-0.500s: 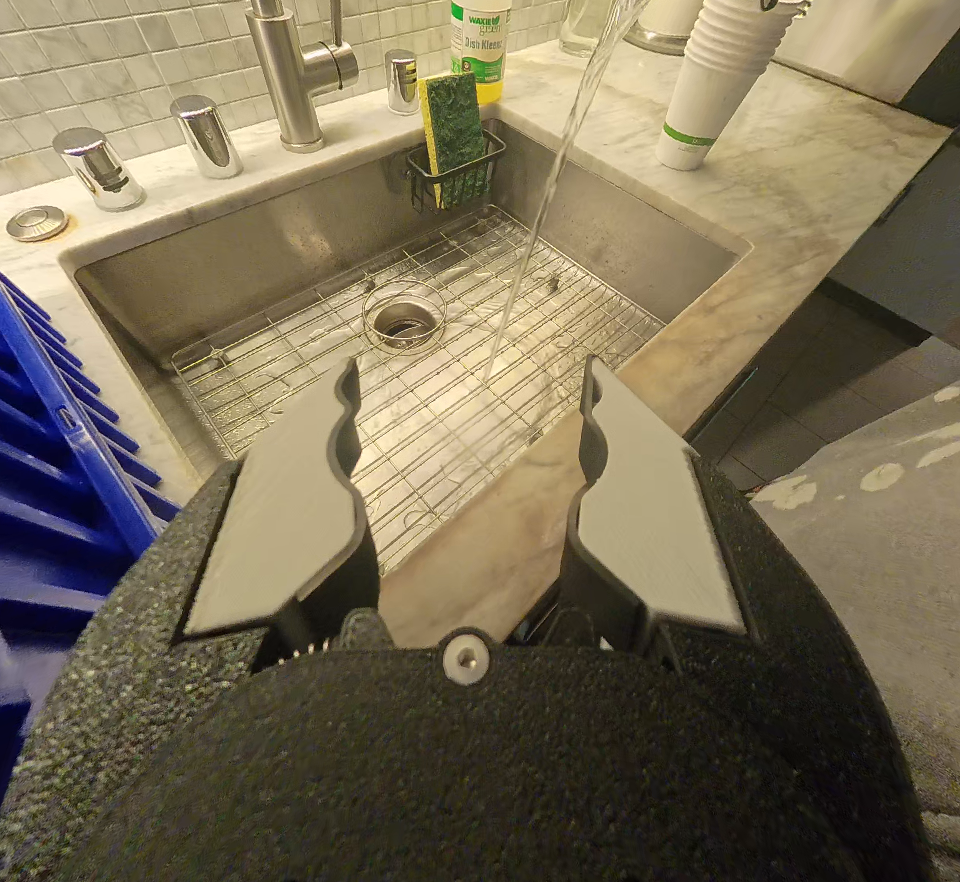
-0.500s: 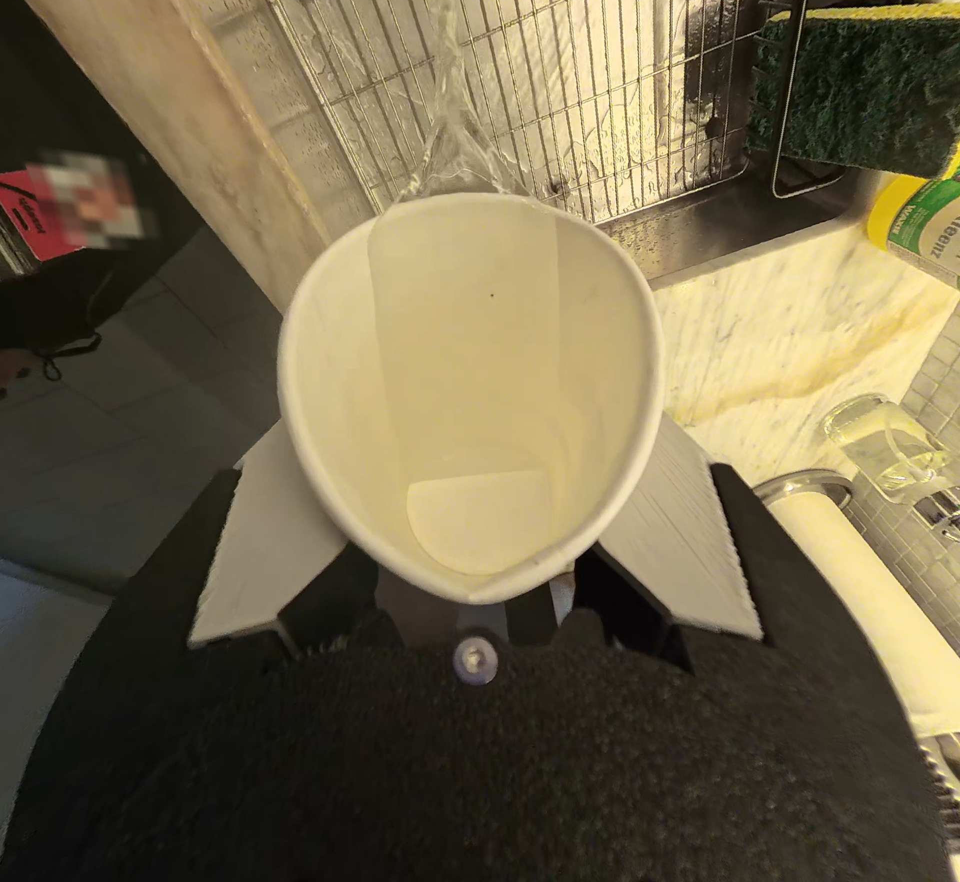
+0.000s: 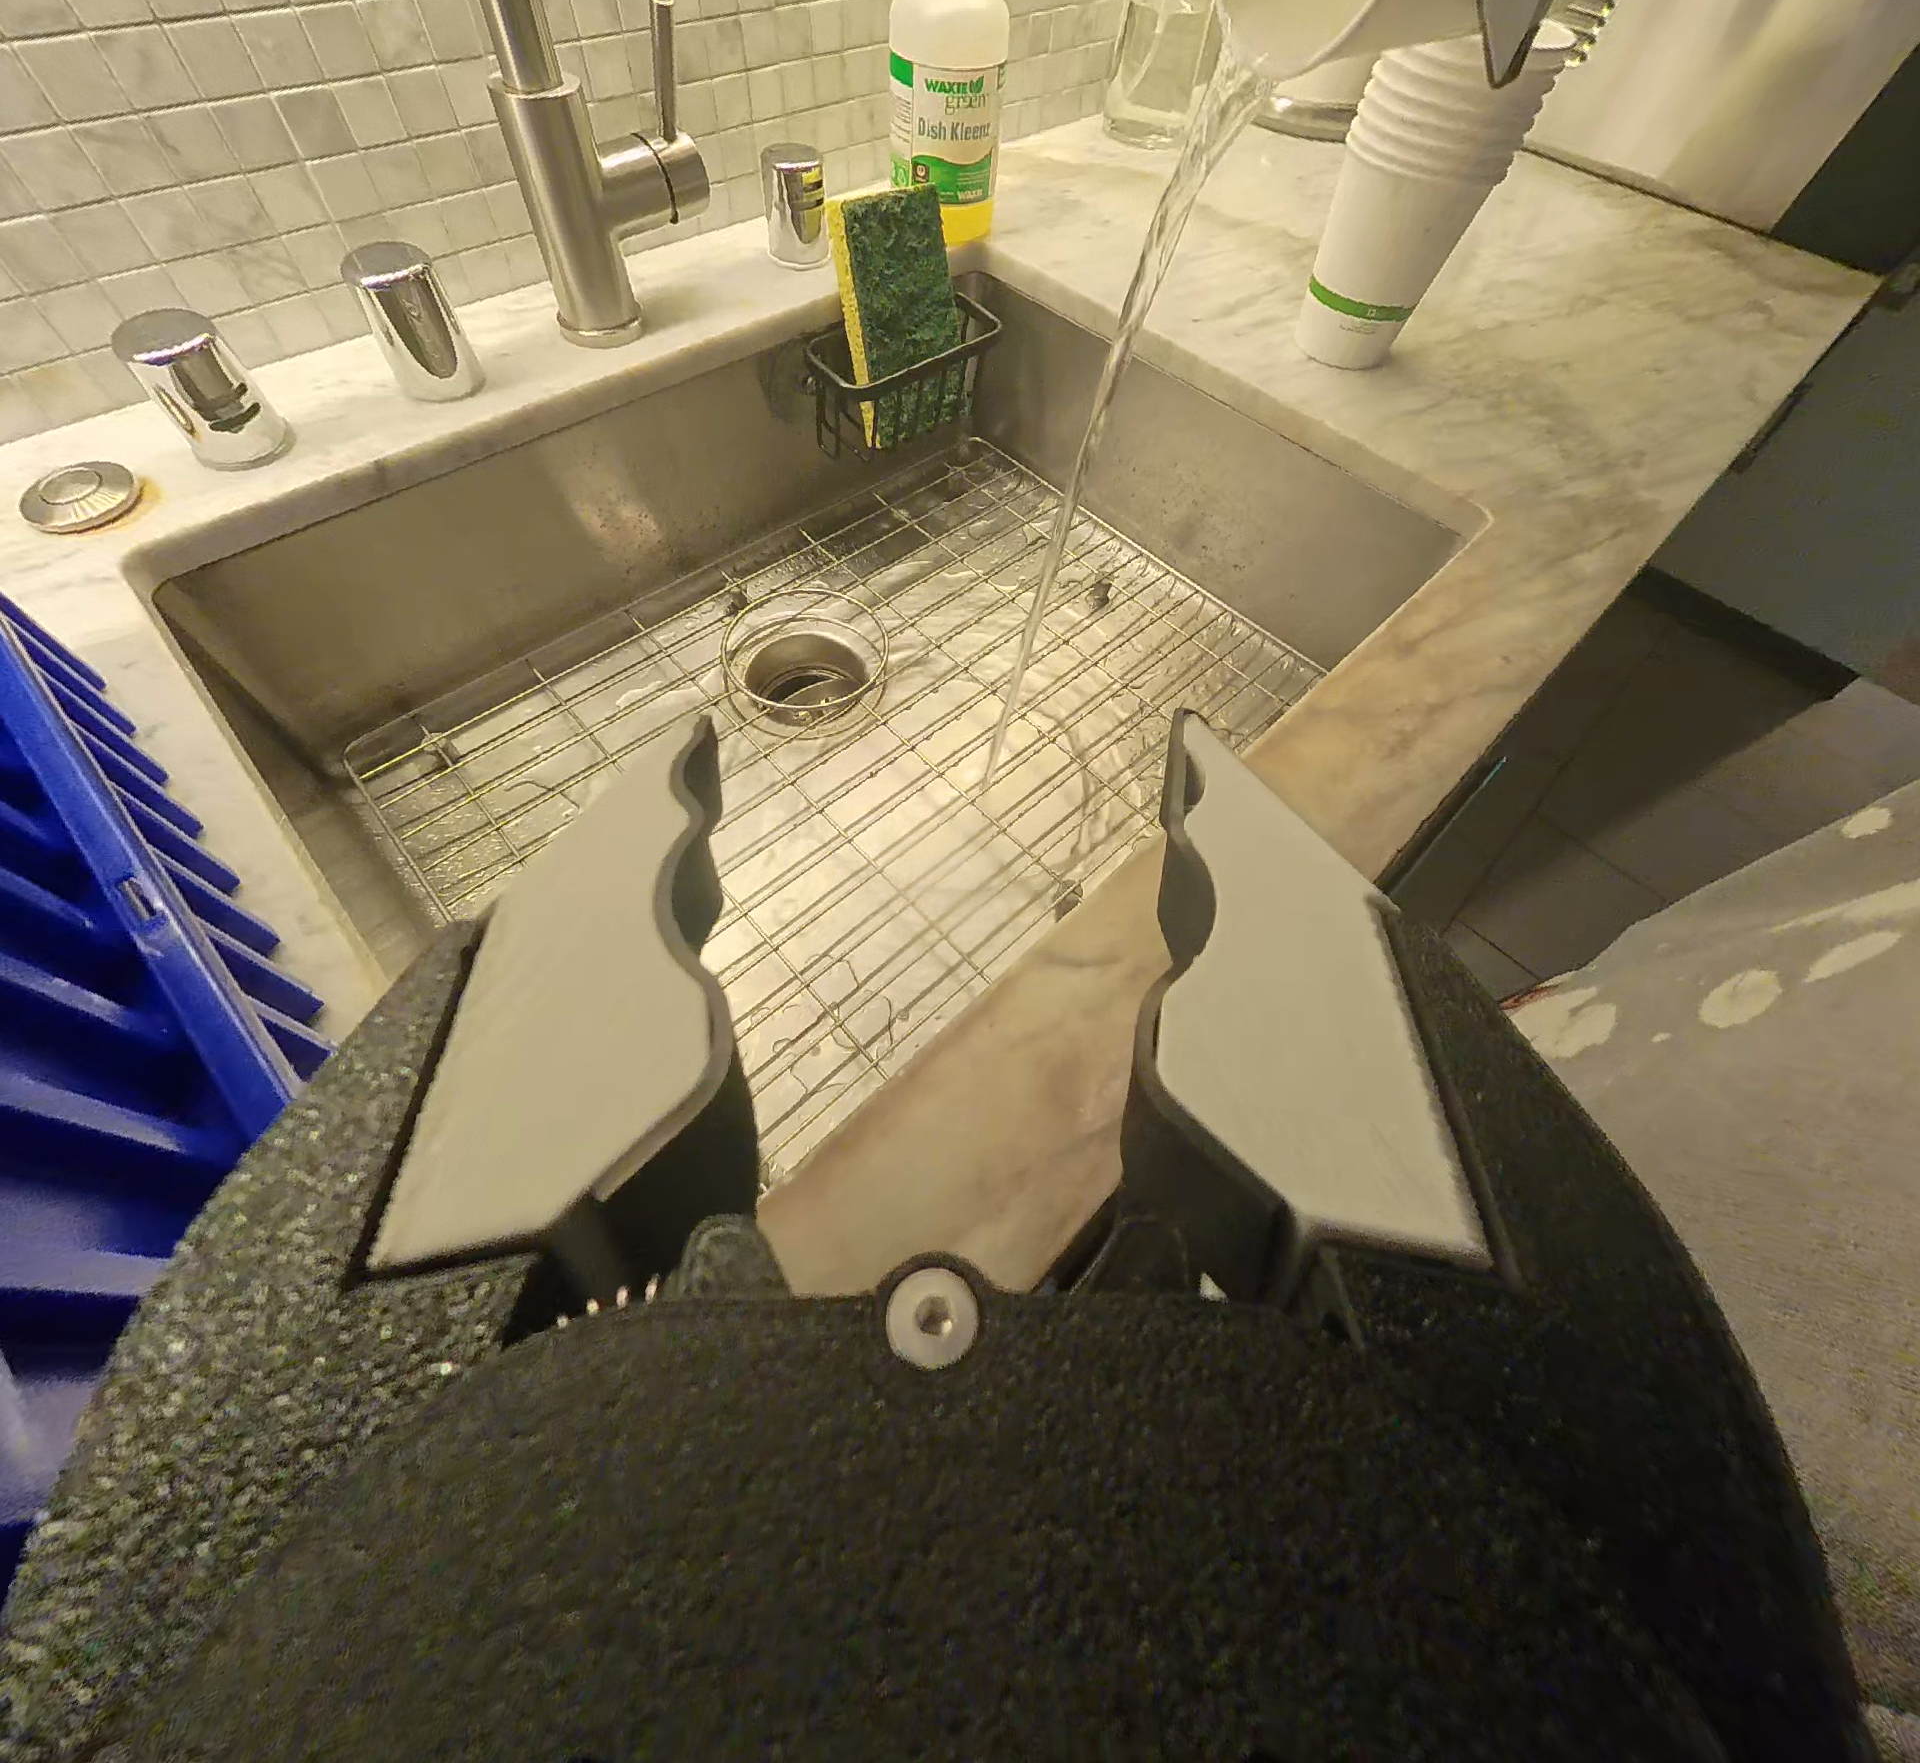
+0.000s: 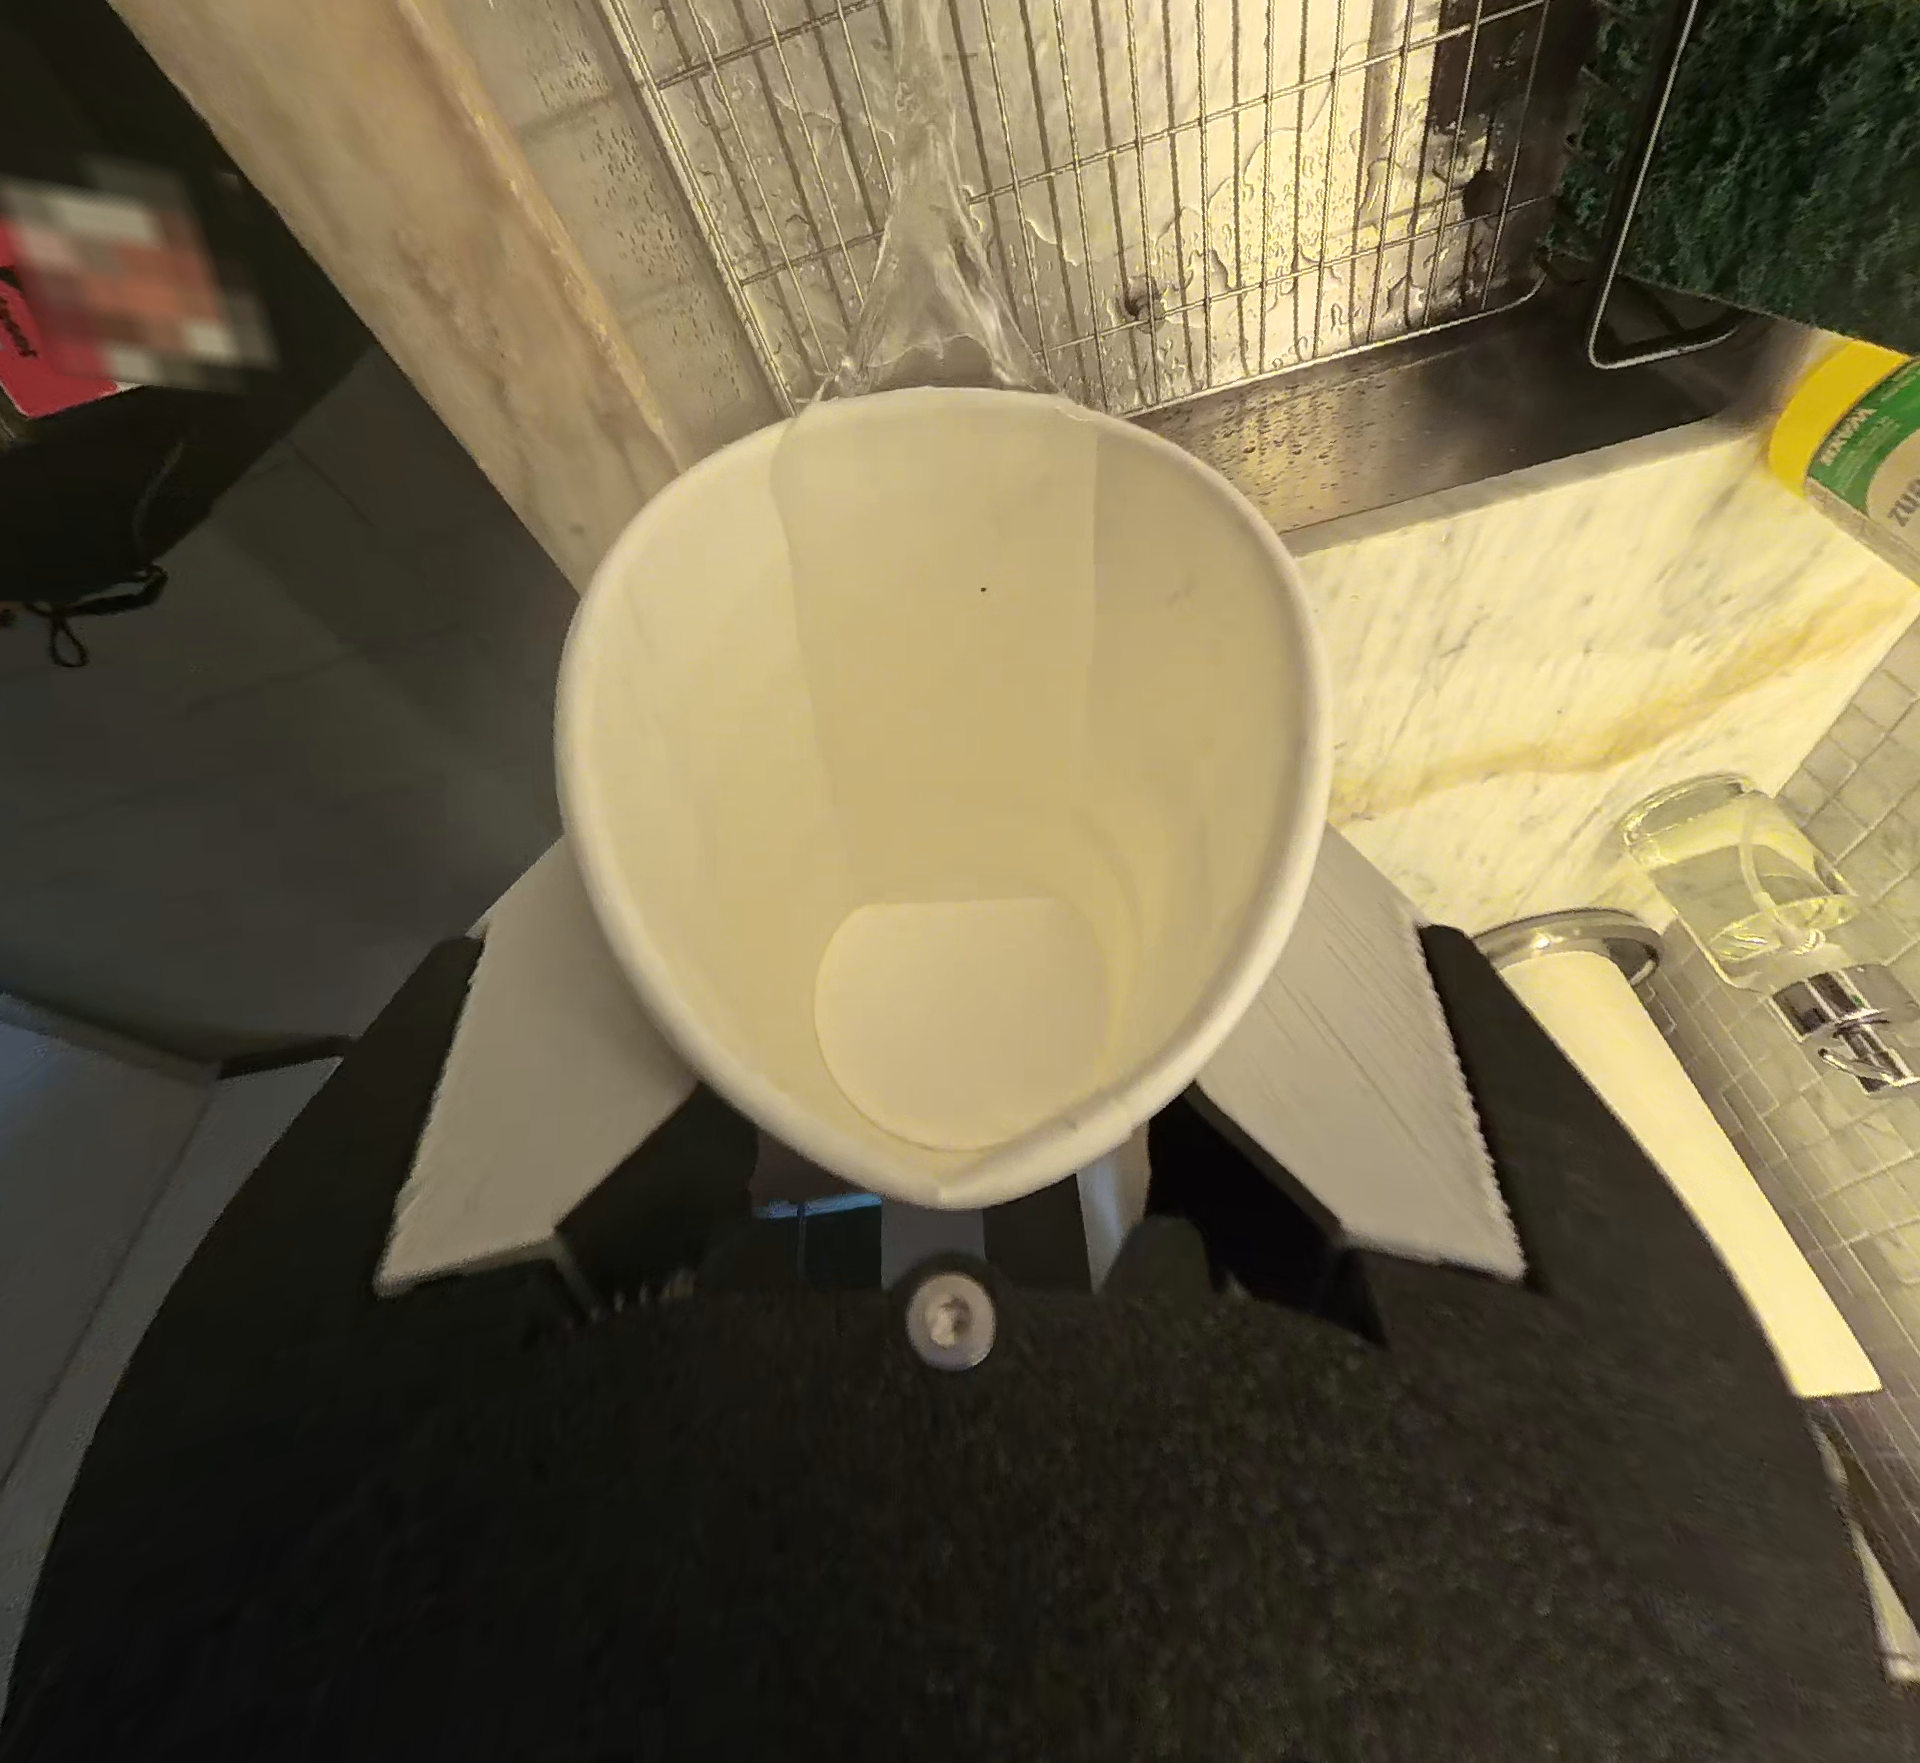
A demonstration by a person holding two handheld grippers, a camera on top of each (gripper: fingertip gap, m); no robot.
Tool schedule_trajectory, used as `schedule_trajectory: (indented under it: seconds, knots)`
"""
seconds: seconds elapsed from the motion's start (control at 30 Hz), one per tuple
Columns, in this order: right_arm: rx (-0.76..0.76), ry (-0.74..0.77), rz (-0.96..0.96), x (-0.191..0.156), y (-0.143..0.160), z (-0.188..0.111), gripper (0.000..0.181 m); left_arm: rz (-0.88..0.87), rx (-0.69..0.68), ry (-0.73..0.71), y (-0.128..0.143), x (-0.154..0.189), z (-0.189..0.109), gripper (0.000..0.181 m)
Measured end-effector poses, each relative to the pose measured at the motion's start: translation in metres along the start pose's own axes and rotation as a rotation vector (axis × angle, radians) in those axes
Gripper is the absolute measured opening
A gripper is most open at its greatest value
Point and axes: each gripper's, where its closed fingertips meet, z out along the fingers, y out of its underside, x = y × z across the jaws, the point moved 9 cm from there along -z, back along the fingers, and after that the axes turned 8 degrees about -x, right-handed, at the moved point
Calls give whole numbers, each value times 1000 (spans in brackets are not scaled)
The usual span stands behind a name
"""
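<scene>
Right wrist view showed the right gripper [image 4: 940, 882] clamped on a white paper cup [image 4: 940, 809], squeezed oval and tipped mouth-down, water [image 4: 925, 259] spilling from its rim onto the wire grid [image 4: 1195, 103] in the sink [image 3: 582, 508]. The left gripper [image 3: 940, 788] hung with jaws apart, empty, above the sink's near edge; beyond it stood a sponge [image 3: 896, 290] in its caddy and a stack of cups [image 3: 1392, 207].

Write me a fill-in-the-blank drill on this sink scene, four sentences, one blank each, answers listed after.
1. The right gripper is shut on a white paper ____.
2. Water streams from it onto the wire ____ in the sink.
3. The green and yellow sponge stands in a black wire ____.
4. The left gripper hangs over the sink with its fingers ____.

Missing words: cup; grid; caddy; open
</scene>
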Motion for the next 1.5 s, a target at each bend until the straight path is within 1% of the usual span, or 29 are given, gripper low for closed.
schedule_trajectory:
  seconds: [0.43, 0.8, 1.0, 1.33, 1.5]
  knots:
    - [-86, -9, -51, -3, -17, 10, 92, 6, 15, 5, -7, 2, 0, 85]
    - [-187, -18, -98, -7, -27, 7, 92, 10, 19, 7, -9, 4, -1, 85]
    - [-249, -27, -132, -7, -25, 3, 90, 11, 25, 4, -10, 4, -3, 85]
    - [-345, 4, -164, 3, -11, -19, 90, 19, 29, 3, -12, 5, -4, 85]
    - [-310, -9, -151, 1, -13, -15, 90, 21, 30, 7, -13, 6, -4, 84]
